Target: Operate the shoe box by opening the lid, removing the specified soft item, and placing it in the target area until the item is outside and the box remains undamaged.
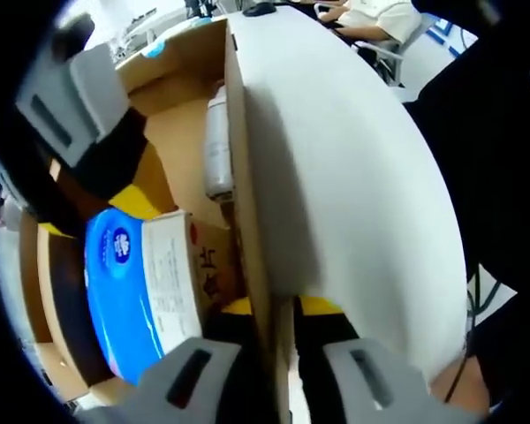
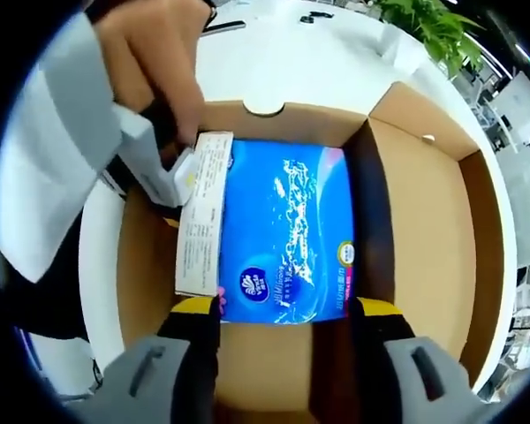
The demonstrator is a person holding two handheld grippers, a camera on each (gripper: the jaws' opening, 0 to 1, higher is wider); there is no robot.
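Shoe box (image 2: 424,221) is already opened. Right gripper (image 2: 284,320) is spread astride the near end of the blue tissue pack (image 2: 283,230), not yet pinched, beside a white carton (image 2: 201,216). Left gripper (image 1: 269,340) is clamped on the box wall (image 1: 247,203). Lift-out and placement are left.
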